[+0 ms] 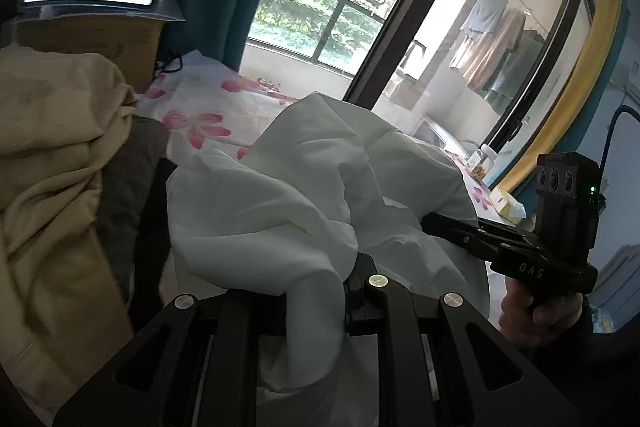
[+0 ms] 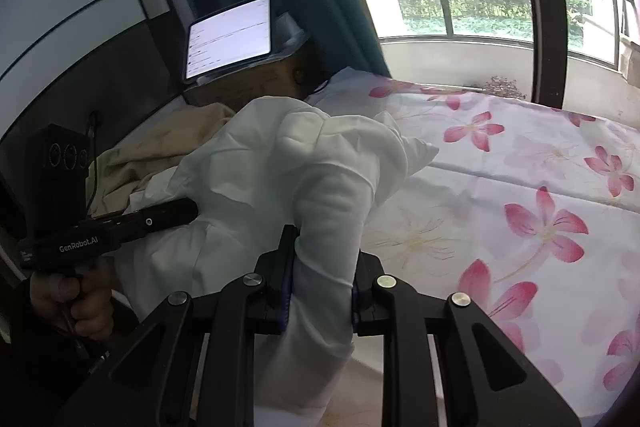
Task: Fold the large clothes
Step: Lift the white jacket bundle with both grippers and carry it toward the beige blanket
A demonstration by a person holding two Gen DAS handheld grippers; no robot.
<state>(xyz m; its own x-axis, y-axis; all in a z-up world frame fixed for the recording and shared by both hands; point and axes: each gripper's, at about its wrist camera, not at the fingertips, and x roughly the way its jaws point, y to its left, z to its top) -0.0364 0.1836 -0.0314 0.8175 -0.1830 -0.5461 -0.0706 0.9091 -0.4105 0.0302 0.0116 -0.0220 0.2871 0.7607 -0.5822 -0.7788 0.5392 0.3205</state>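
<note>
Right wrist view: our right gripper [image 2: 322, 283] jaws pinch the crumpled white cotton garment [image 2: 288, 163] above the pink-flowered bedsheet [image 2: 520, 195]; our left gripper [image 1: 320, 291] jaws pinch it too.

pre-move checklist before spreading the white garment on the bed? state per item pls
1. Right gripper clamped on white garment: ok, cloth runs between the fingers.
2. Left gripper grip: cannot tell, cloth drapes over and hides the fingers.
3. Garment lifted off the floral sheet: cannot tell; it is bunched and its lower part is hidden.
4. Landing area on the sheet free: ok on the right wrist view's right side.
5. Beige pile apart from garment: not ok, it sits right alongside.
6. Garment edges identified: not ok, still crumpled.
</note>
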